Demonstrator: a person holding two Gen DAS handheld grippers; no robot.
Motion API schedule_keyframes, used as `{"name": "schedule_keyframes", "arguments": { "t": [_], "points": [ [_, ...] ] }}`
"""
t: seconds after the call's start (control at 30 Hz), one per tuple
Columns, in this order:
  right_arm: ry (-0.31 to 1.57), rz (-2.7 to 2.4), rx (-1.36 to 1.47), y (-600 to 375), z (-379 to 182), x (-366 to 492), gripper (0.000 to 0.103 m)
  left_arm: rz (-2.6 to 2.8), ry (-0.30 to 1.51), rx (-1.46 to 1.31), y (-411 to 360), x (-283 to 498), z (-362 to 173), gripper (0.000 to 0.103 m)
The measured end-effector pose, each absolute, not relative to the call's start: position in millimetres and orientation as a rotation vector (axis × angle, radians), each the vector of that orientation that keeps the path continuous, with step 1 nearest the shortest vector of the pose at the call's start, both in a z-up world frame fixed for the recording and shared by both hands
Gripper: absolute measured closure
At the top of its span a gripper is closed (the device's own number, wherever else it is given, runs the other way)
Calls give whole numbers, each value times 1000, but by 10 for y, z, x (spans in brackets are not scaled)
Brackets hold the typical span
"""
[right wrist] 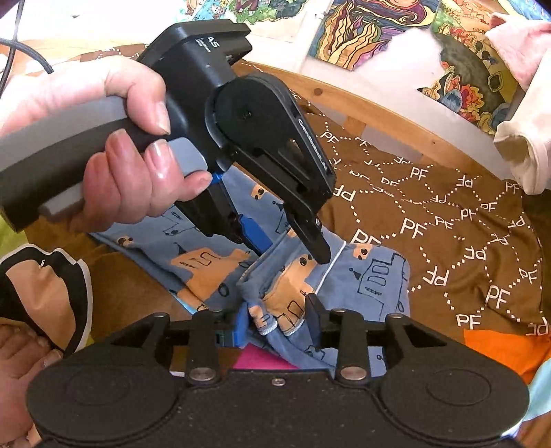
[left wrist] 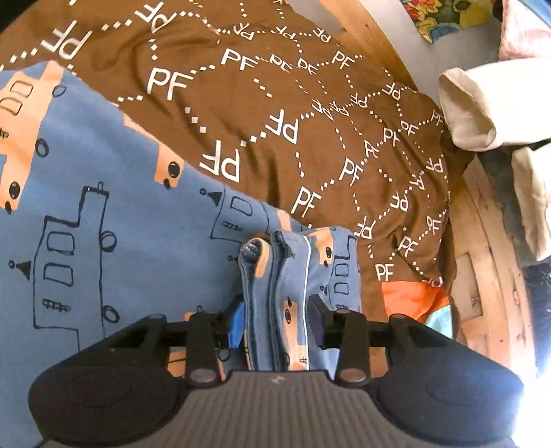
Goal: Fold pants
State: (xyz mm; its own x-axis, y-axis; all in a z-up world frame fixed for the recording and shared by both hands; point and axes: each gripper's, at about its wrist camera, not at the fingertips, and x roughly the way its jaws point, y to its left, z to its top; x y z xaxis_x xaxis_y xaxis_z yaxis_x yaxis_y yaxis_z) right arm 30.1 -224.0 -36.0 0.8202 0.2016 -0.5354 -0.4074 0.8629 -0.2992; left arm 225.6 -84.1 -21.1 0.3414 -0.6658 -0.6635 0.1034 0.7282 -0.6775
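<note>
Left gripper (left wrist: 275, 320) part-open, pads off bunched blue printed pants (left wrist: 289, 275); right gripper (right wrist: 275, 327) likewise loose around soft waistband.

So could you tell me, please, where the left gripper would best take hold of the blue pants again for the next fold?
Probably the bunched waistband end, which stands up in thick layers on the brown sheet. Come from above and behind, left gripper jaws straddling the stacked edges: the flat printed part offers no ridge to pinch.

Brown PF-print bedcover (left wrist: 310, 113) on wooden bedframe (right wrist: 378, 110) — colourful drawings (right wrist: 365, 31) on sunlit wall
</note>
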Motion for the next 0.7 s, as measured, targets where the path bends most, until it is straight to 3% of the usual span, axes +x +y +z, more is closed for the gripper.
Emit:
{"name": "schedule_keyframes", "arguments": {
  "t": [0.7],
  "points": [
    [509, 333, -401, -2254, -383, 321, 67, -509, 1077, -431, -1013, 2191, -105, 70]
  ]
}}
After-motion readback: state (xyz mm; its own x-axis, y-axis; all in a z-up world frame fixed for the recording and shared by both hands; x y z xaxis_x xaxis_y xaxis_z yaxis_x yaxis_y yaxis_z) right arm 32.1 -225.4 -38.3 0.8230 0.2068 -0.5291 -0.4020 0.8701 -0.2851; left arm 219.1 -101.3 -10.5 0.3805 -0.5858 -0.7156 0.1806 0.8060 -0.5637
